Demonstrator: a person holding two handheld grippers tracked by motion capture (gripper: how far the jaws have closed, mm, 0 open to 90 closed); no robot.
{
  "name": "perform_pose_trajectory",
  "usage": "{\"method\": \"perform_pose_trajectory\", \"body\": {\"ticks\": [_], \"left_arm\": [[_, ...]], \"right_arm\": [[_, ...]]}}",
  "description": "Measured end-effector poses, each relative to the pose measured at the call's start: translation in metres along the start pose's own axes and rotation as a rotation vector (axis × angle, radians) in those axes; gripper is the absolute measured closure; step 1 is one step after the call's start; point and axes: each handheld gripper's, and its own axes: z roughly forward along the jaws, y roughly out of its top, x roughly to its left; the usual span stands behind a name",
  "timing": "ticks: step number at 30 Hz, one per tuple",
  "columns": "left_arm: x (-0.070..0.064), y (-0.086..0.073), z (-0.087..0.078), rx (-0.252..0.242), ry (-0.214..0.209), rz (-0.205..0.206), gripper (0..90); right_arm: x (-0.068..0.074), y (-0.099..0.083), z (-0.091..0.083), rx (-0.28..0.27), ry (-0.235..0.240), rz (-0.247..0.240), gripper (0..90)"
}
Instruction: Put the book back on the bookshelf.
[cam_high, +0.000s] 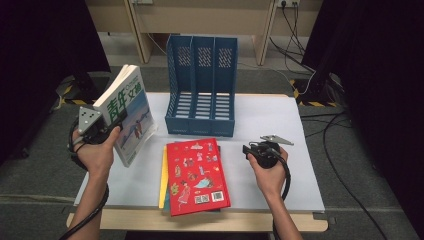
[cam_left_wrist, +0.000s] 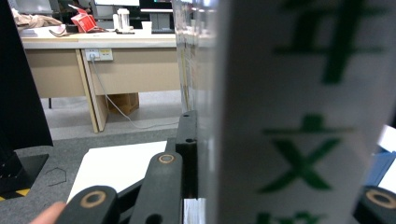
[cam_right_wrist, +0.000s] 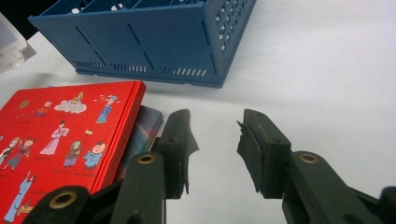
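Note:
A white magazine (cam_high: 126, 107) with green characters stands tilted above the table's left side, and my left gripper (cam_high: 107, 126) is shut on its lower edge. Up close in the left gripper view the magazine (cam_left_wrist: 299, 107) fills the right half, pressed against one black jaw. A red book (cam_high: 196, 174) with cartoon figures lies flat on a small stack at the table's front middle. My right gripper (cam_high: 248, 149) rests open just right of that stack; in its own view the right gripper (cam_right_wrist: 216, 140) has nothing between its jaws, beside the red book (cam_right_wrist: 65, 135).
A blue three-slot file rack (cam_high: 202, 85) stands at the back middle of the white table (cam_high: 280, 125), and it shows close ahead as the rack (cam_right_wrist: 154, 37). Yellow and dark books lie under the red one. Cables run over the floor at the right.

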Motion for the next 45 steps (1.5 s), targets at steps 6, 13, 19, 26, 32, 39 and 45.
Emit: {"method": "perform_pose_trajectory", "body": {"ticks": [6, 13, 19, 26, 32, 39, 45], "left_arm": [[-0.002, 0.010, 0.005, -0.010, -0.006, 0.009, 73.7], [-0.004, 0.018, 0.013, -0.017, -0.011, 0.007, 73.7], [-0.006, 0.025, 0.018, -0.023, -0.017, 0.005, 73.8], [-0.010, 0.035, 0.024, -0.048, -0.017, 0.006, 73.7], [-0.015, 0.043, 0.029, -0.055, -0.025, 0.011, 73.7], [-0.021, 0.050, 0.037, -0.071, -0.040, 0.007, 73.7], [-0.027, 0.054, 0.043, -0.072, -0.049, 0.010, 73.7]], "right_arm": [[-0.001, -0.001, 0.001, 0.001, -0.002, -0.004, 62.3], [-0.001, -0.001, 0.001, -0.006, -0.003, 0.000, 62.1], [-0.001, -0.001, 0.001, -0.005, -0.001, 0.005, 62.0], [-0.001, -0.001, 0.001, -0.006, -0.002, 0.005, 61.9], [-0.002, -0.001, 0.001, -0.007, -0.002, 0.003, 61.8], [-0.003, -0.002, 0.000, -0.007, -0.001, 0.001, 61.8], [-0.003, -0.002, 0.000, -0.006, 0.000, 0.008, 61.8]]}}
